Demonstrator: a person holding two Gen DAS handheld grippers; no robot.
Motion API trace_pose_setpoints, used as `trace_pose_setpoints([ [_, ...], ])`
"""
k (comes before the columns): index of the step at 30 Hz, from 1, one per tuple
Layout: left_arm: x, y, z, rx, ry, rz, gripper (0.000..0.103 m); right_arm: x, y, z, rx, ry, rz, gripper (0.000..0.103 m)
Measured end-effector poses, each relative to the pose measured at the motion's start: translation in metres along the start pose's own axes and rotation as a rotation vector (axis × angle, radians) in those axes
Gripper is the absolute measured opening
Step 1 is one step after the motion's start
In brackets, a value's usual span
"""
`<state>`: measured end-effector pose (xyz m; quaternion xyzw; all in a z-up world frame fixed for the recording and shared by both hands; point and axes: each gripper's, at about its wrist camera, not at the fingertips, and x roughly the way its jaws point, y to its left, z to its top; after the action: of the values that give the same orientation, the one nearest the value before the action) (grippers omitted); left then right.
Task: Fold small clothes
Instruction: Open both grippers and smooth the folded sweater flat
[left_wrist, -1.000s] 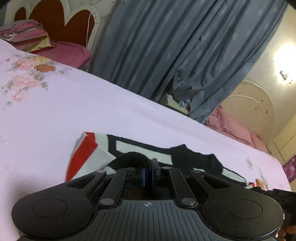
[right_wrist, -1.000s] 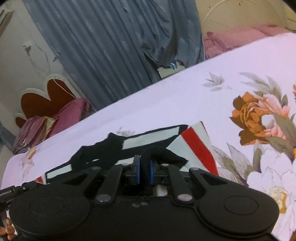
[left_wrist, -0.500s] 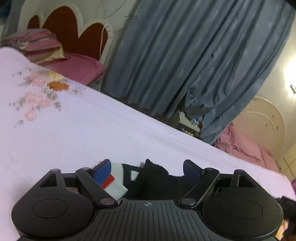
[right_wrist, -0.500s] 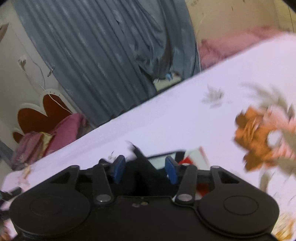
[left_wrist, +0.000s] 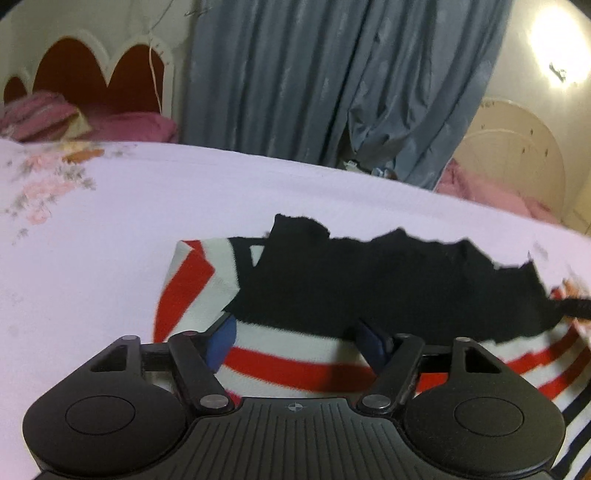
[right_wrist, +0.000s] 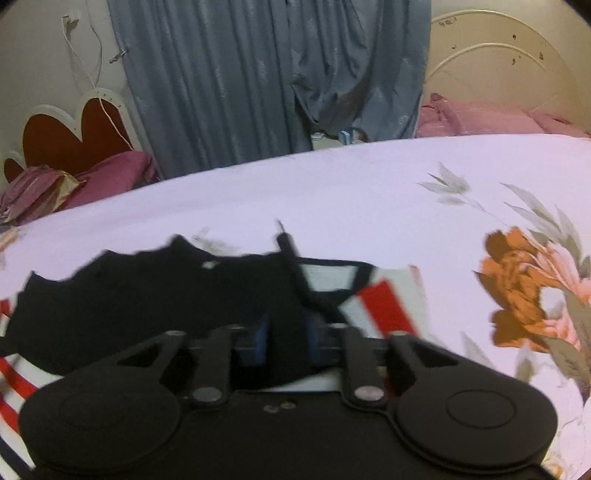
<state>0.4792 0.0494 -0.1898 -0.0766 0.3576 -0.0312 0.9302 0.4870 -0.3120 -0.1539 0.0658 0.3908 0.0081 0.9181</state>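
A small garment lies on the bed, white with red stripes (left_wrist: 295, 369) and a black upper part (left_wrist: 388, 280) folded over it. In the left wrist view my left gripper (left_wrist: 299, 338) is open just above its near edge, holding nothing. In the right wrist view the same garment shows its black part (right_wrist: 155, 295) and a white and red corner (right_wrist: 384, 306). My right gripper (right_wrist: 286, 338) is open above the black cloth, its blue pads apart and empty.
The bed has a lilac sheet (left_wrist: 110, 266) with flower prints (right_wrist: 532, 295). A grey curtain (left_wrist: 314, 74) hangs behind the bed. Pink bedding (right_wrist: 480, 118) and a heart-shaped headboard (left_wrist: 92, 77) stand at the far side.
Both grippers were shut on the garment's black edge a second ago. They opened, let it drop folded over the striped part, and pulled back toward the near edge.
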Motion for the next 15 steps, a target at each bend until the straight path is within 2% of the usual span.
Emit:
trace_pose_setpoints([
  [3, -0.009, 0.002, -0.01, -0.007, -0.006, 0.007, 0.07, -0.005, 0.001, -0.005, -0.008, -0.006, -0.01, 0.0],
  [6, -0.017, 0.001, -0.022, 0.037, -0.014, 0.018, 0.07, -0.008, 0.009, -0.011, -0.051, -0.009, -0.029, 0.0],
  [7, -0.021, 0.0, -0.024, 0.054, -0.014, 0.023, 0.07, -0.013, 0.012, -0.011, -0.053, -0.01, -0.022, 0.004],
  [8, -0.026, -0.002, -0.025, 0.059, -0.015, 0.025, 0.07, -0.019, 0.013, -0.011, -0.056, -0.015, -0.01, 0.019],
  [9, -0.032, -0.003, -0.024, 0.058, -0.026, 0.022, 0.07, -0.022, 0.017, -0.009, -0.068, -0.029, 0.009, 0.028],
  [12, -0.049, -0.017, -0.021, 0.088, -0.073, -0.014, 0.07, -0.042, 0.036, -0.017, -0.119, -0.06, 0.065, 0.028],
  [15, -0.053, -0.033, -0.023, 0.124, -0.066, -0.049, 0.07, -0.051, 0.055, -0.029, -0.16, -0.04, 0.125, 0.025],
])
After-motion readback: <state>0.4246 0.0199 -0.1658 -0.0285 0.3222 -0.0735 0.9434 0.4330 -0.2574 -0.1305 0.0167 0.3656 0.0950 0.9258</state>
